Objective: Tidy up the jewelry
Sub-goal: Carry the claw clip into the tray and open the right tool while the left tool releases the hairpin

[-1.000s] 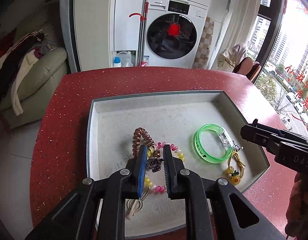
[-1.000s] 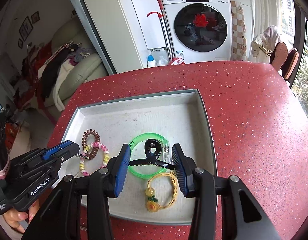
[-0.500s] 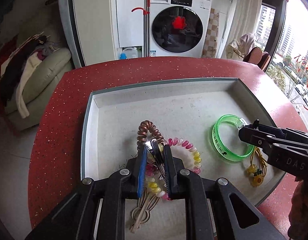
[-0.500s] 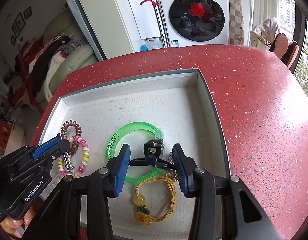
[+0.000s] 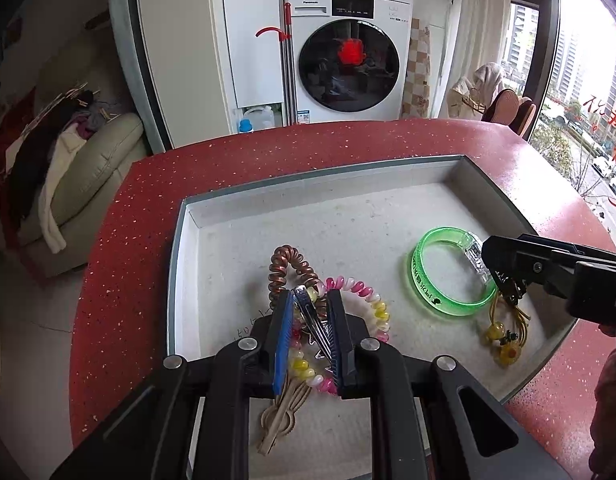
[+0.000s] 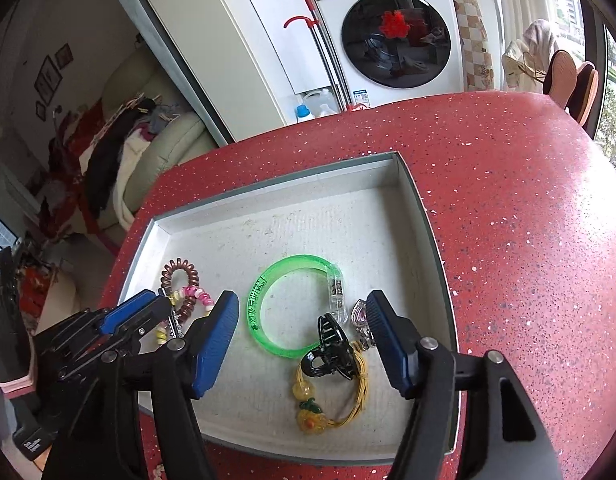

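From the left wrist camera, the left tongs (image 5: 311,334) are closed on a silver hair clip (image 5: 312,322), which stands slanted between the blue pads. Directly under them in the tray (image 5: 388,208) lie a brown spiral hair tie (image 5: 285,270), a pink and yellow bead bracelet (image 5: 368,300) and, nearer to the camera, a beige clip (image 5: 279,412). To the right of the tongs lies a green bangle (image 5: 444,276), and the right tongs reach in beside it. I think the silver clip is held above this group so that it can be put down with the other hair things.

From the right wrist camera, the right tongs (image 6: 301,344) are wide apart and hold nothing. Between the pads a black claw clip (image 6: 332,350) lies on the tray floor, on the edge of the green bangle and a yellow cord bracelet (image 6: 328,404). A small silver pendant (image 6: 359,316) is just beside the right pad. It seems the black clip is now set down here, sorted near the bangle.
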